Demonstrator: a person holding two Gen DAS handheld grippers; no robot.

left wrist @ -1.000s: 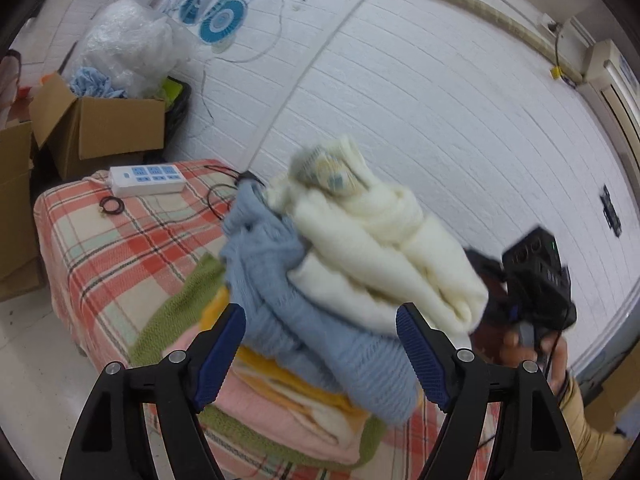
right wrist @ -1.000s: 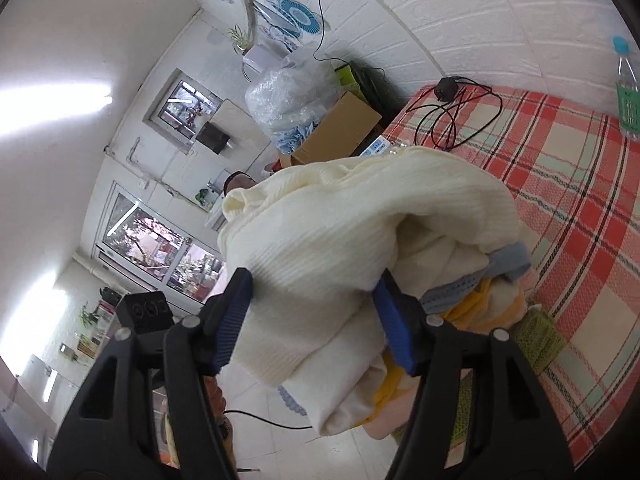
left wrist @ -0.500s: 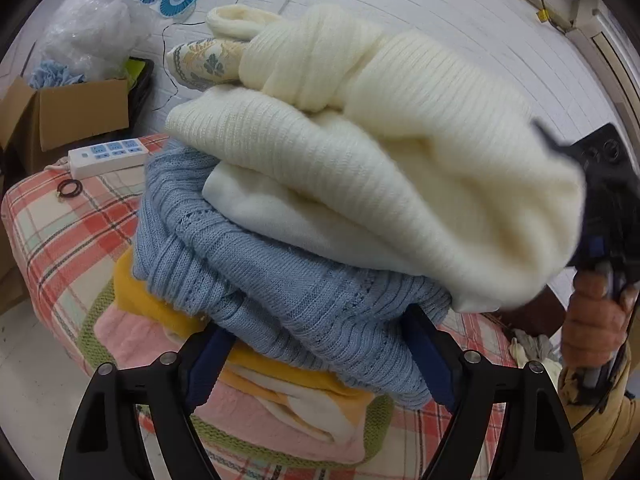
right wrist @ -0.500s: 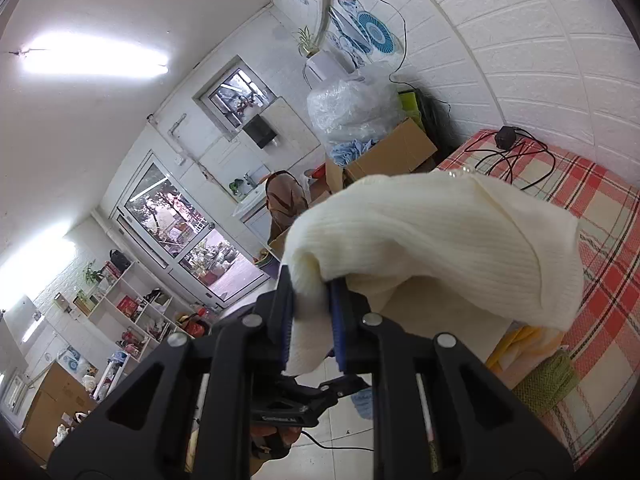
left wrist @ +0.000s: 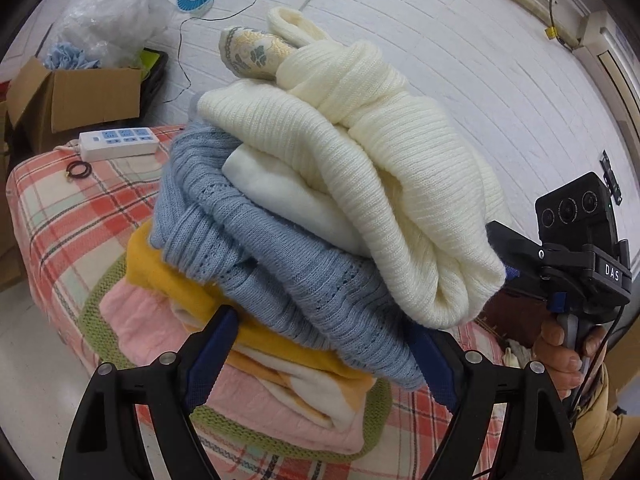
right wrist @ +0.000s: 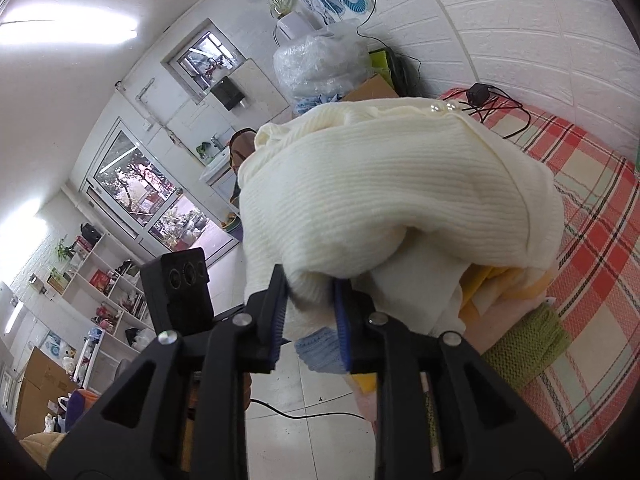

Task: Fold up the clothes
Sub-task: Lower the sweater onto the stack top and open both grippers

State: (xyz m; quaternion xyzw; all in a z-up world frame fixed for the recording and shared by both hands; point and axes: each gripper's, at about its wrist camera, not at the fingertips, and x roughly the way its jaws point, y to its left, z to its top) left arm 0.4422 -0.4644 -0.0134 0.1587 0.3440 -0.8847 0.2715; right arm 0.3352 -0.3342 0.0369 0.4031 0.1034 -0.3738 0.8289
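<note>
Left wrist view: the left gripper (left wrist: pixel 320 356) is held wide at the foot of the clothes pile (left wrist: pixel 256 320), gripping nothing.

Right wrist view: the cream sweater (right wrist: pixel 400 196), atop that pile, is pinched by the right gripper (right wrist: pixel 310 312); lifting clear seems next.

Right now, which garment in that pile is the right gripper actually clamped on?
The cream ribbed sweater on top; the right gripper pinches its lower fold, while the blue knit and yellow layer beneath lie ungripped.

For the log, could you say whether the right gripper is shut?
Shut: the right gripper pinches a fold of the cream sweater.
</note>
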